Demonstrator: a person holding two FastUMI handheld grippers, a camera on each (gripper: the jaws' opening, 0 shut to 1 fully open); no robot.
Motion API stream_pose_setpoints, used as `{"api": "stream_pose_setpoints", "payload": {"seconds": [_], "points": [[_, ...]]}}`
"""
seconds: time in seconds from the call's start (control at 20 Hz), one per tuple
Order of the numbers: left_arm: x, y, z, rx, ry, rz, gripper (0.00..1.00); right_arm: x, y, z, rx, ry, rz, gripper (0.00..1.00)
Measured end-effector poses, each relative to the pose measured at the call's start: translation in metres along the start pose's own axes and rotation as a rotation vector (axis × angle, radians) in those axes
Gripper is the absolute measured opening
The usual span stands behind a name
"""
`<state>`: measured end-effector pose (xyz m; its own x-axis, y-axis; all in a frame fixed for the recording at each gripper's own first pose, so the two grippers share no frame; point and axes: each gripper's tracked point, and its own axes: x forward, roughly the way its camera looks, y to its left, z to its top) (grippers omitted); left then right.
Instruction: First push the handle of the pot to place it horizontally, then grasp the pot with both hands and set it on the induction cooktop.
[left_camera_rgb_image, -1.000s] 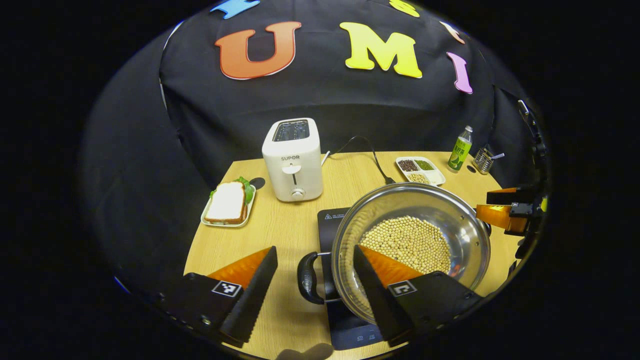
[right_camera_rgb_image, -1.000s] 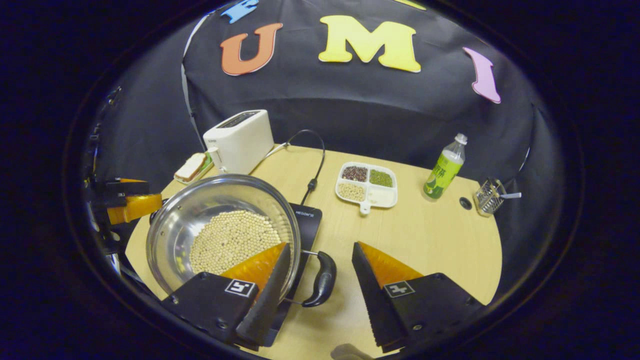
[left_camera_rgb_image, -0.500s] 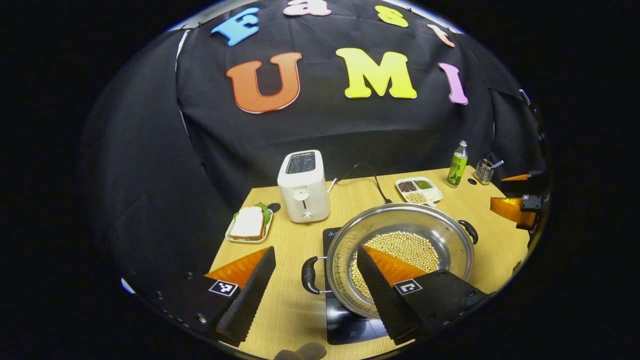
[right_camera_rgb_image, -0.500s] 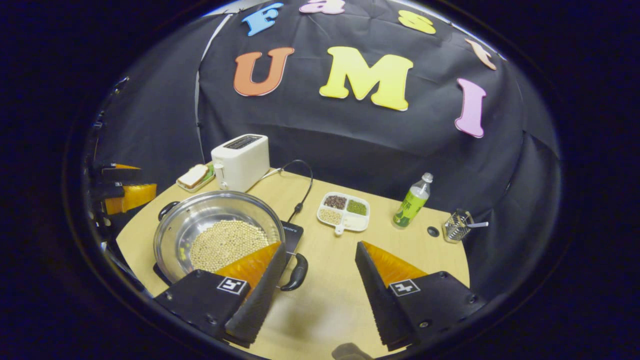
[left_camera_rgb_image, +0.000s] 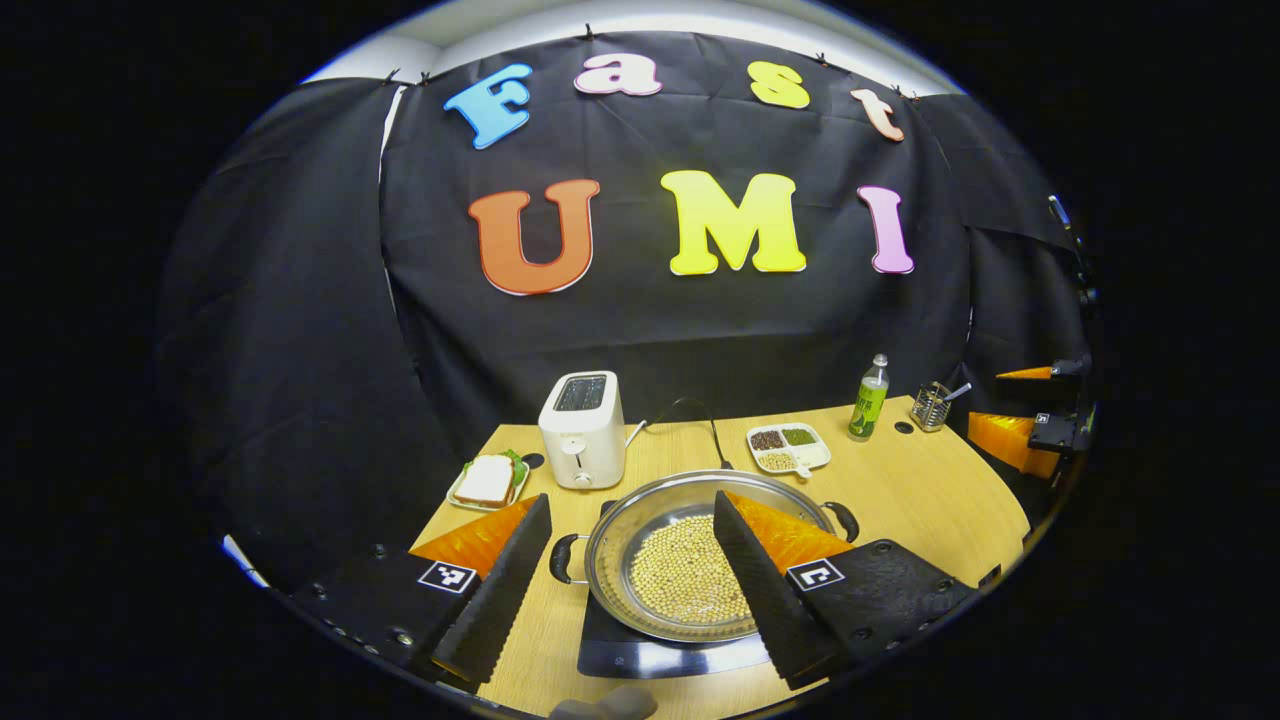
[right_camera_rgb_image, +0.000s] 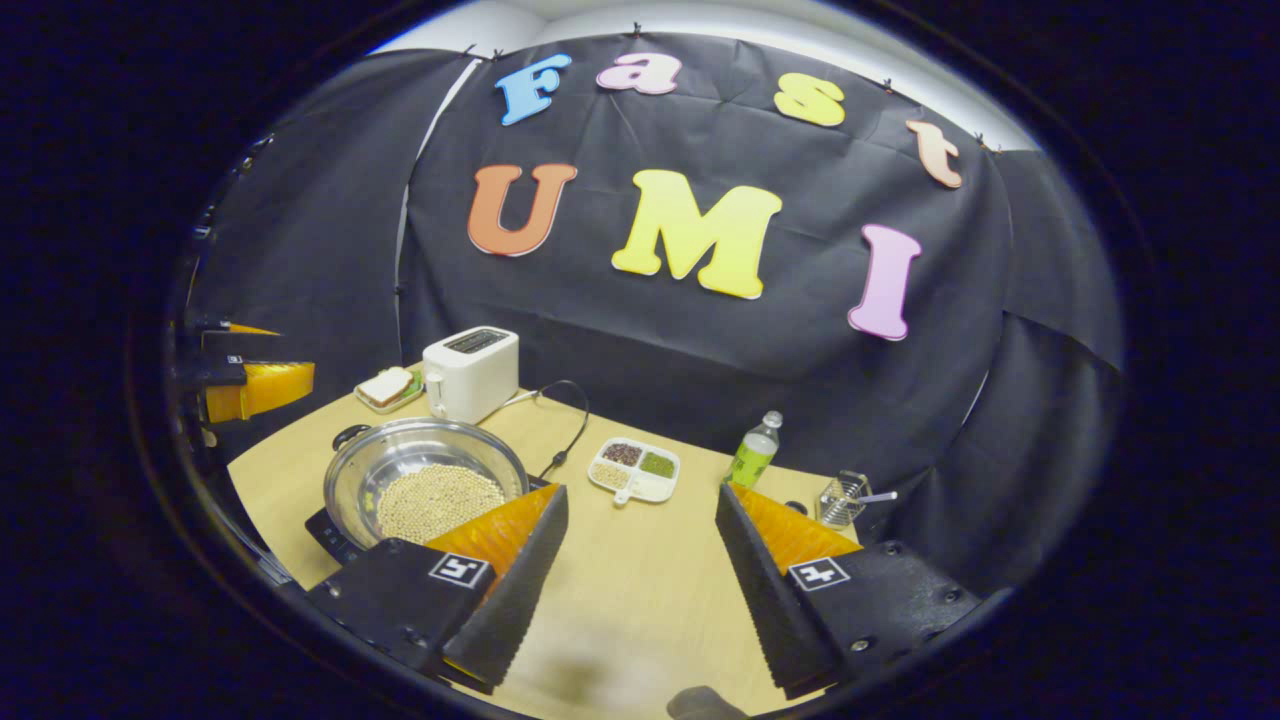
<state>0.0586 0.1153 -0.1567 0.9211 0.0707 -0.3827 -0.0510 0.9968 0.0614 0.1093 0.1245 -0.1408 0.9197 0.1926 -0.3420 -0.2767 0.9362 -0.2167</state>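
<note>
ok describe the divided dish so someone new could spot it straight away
Start at the wooden table and find the steel pot on the black cooktop. Just beyond the pot, between it and the green bottle, lies the dish. It is the white tray split into compartments of different grains, unlike the sandwich plate by the toaster.

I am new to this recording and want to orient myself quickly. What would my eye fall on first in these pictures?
Most striking is the steel pot full of pale beans, sitting on the black induction cooktop at the near edge of the wooden table. Behind it stands a white toaster, with a sandwich plate to its left. The left gripper hangs open above the pot.
</note>
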Motion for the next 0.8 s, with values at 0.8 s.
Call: {"api": "stream_pose_setpoints", "payload": {"seconds": [0.8], "points": [[-0.163, -0.203, 0.109, -0.043, -0.291, 0.029, 0.96, -0.167, -0.208, 0.026, 0.129, -0.269, -0.085, 1.0]]}}
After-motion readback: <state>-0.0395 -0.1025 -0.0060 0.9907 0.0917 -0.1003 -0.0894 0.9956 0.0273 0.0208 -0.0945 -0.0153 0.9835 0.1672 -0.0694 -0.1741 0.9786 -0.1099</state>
